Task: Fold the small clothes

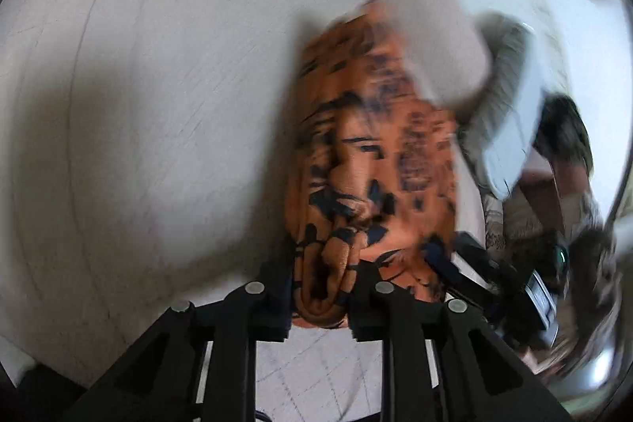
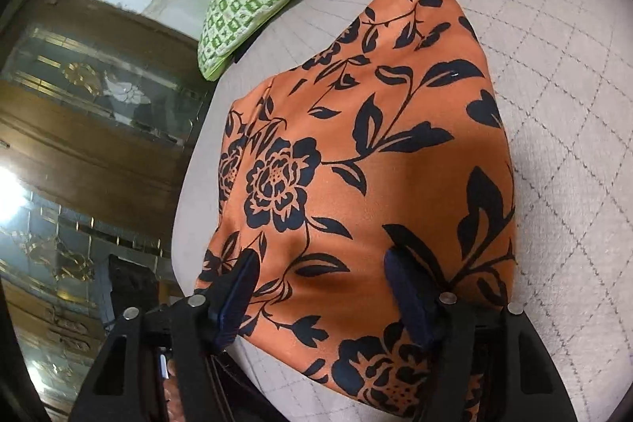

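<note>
The orange floral garment point(image 2: 368, 161) lies on the quilted bed point(image 2: 554, 105), long axis running away from both tongs. Left tongs point(image 1: 320, 297) pinch its bunched near edge; right tongs point(image 2: 320, 287) hang released above its near end.

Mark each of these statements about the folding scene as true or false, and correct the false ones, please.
1. The orange cloth with dark flowers lies on a quilted pale surface. True.
2. The left gripper has a bunched fold of the orange cloth between its fingers. True.
3. The right gripper is clamped shut on the cloth. False: its jaws stand apart over the cloth and pinch nothing.
4. The green patterned cloth lies on top of the orange one. False: it lies apart from it, beyond its far end.
5. The orange cloth carries a striped pattern. False: it shows dark flowers and leaves.
</note>
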A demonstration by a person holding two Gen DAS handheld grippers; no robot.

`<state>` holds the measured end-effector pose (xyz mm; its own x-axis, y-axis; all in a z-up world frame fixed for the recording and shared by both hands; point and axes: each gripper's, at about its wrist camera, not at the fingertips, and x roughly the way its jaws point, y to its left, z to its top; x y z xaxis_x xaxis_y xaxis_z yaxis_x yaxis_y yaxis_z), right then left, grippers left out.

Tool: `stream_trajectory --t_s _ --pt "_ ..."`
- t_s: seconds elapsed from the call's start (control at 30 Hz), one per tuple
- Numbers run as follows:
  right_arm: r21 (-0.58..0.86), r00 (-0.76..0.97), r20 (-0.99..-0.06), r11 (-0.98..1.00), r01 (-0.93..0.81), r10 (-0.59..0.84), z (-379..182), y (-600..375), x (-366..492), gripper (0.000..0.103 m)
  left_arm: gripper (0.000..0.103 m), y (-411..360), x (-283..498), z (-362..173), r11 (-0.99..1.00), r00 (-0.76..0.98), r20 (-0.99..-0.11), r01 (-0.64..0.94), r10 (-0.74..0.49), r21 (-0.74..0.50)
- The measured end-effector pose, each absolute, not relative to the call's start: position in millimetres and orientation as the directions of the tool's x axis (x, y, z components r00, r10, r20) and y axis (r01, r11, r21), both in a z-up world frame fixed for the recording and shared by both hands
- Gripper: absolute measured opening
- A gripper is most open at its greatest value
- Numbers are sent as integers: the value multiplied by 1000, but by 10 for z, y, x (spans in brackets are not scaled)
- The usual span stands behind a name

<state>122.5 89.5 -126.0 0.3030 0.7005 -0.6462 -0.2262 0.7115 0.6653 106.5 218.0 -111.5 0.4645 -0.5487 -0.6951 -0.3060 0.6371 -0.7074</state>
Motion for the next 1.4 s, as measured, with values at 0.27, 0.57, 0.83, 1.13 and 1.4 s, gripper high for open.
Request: stream_trajectory --t_s 0.27,0.57,0.83,1.13,1.4 --pt "607 333 -644 725 -326 689 -723 1036 1318 70 94 2269 1507 -308 780 643 -645 -117 -412 -615" --pt "676 286 -675 725 -129 680 -1197 679 2046 44 15 2434 2307 -1206 574 437 -630 -270 -642 -773" --pt "725 283 -625 675 -134 727 -1137 477 2041 40 59 2227 2264 -672 744 524 -682 -129 -510 -656" --pt "696 278 -638 693 -191 718 -1108 569 2014 41 24 2605 2750 -1277 561 432 -609 -249 -665 -790" --pt "661 357 -629 717 -224 691 -815 518 1710 72 81 2400 2116 -561 815 580 -716 -146 -388 -560"
